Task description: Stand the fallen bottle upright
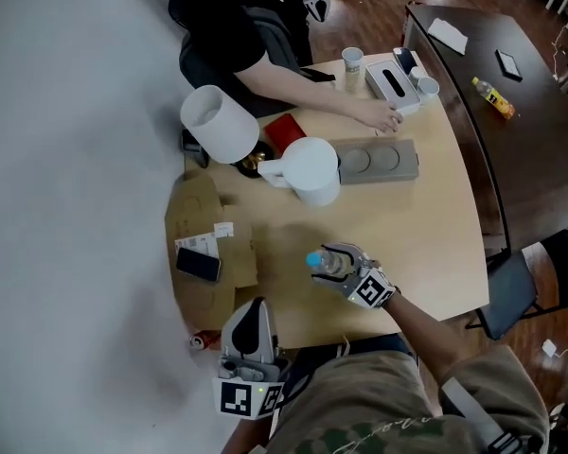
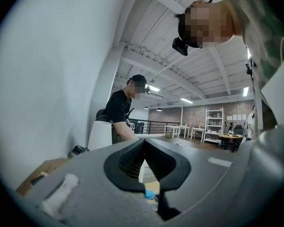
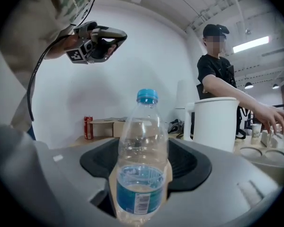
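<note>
A clear plastic bottle (image 1: 328, 261) with a blue cap and some water in it is held over the near part of the tan table (image 1: 407, 235). My right gripper (image 1: 339, 265) is shut on it. In the right gripper view the bottle (image 3: 142, 141) stands upright between the jaws of the right gripper (image 3: 142, 174), which clasp its lower body at the label. My left gripper (image 1: 254, 324) hovers at the table's near edge, to the left of the bottle, with its tips together and nothing held. In the left gripper view only the bottle's blue cap (image 2: 149, 193) peeks past the left gripper (image 2: 143, 148).
A white pitcher (image 1: 310, 170) and a white tub (image 1: 220, 123) stand mid-table, beside a grey tray (image 1: 379, 162). A person across the table reaches a hand (image 1: 379, 113) toward a white box (image 1: 391, 83). Cardboard (image 1: 204, 225), a phone (image 1: 198, 264) and a red can (image 1: 204, 340) lie left.
</note>
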`<state>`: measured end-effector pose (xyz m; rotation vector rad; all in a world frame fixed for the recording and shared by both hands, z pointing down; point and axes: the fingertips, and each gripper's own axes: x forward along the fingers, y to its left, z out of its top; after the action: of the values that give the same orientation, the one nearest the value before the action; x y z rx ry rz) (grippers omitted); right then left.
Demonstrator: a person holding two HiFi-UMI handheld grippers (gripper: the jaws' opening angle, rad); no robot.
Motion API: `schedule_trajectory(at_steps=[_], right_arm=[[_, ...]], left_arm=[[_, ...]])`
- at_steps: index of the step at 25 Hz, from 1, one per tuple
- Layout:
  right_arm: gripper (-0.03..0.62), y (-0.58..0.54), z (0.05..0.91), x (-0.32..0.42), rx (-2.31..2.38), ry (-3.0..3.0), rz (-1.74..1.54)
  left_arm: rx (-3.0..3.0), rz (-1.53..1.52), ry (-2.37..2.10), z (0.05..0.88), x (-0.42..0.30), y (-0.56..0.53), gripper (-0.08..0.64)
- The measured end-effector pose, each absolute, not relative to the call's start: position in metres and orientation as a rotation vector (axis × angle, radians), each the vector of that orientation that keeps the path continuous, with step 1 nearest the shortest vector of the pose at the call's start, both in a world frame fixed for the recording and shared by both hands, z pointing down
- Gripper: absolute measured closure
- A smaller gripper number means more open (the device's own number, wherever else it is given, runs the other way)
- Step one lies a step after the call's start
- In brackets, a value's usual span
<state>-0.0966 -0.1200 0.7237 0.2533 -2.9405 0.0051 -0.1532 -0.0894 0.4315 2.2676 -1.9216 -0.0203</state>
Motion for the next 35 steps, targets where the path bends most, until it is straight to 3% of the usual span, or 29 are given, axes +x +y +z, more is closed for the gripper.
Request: schedule_trajectory(at_steps=[9,17,20,23,26,35], right_arm=[[0.238,-0.116,0.723,-0.084,0.252,-2.967,0.045],[0.209,-0.112,0.658,-0.061,0.238,-2.994,0.012],[0.219,-0.113,0.624,-0.049,0.354,-3.051,0.033],[0.27,-0.112,0.579,-0.039,0.465,-3.103,0.031],[0.272,-0.086,0.554,-0.04,0.41,-2.996,-0.11],[0.291,-0.055,0.477,-0.038,0.786,-3.032,-0.127]], left_arm=[[2.291,0.02,-1.881,0.434,-0.137,-0.099,0.556],[2.319,-0.045,-1.887,0.416,-0.133,-0.095,0.555],[2.321,-0.096,-1.882,0.411,-0.14,-0.085,0.557],[2.337,-0.155,-1.862,0.408,-0.149,-0.076,0.557],[2.374,-0.197,-1.839,0.407,-0.157,-0.068,0.557],[2.395,-0.284,-1.721,0.427,-0.161,-0.036,0.557]])
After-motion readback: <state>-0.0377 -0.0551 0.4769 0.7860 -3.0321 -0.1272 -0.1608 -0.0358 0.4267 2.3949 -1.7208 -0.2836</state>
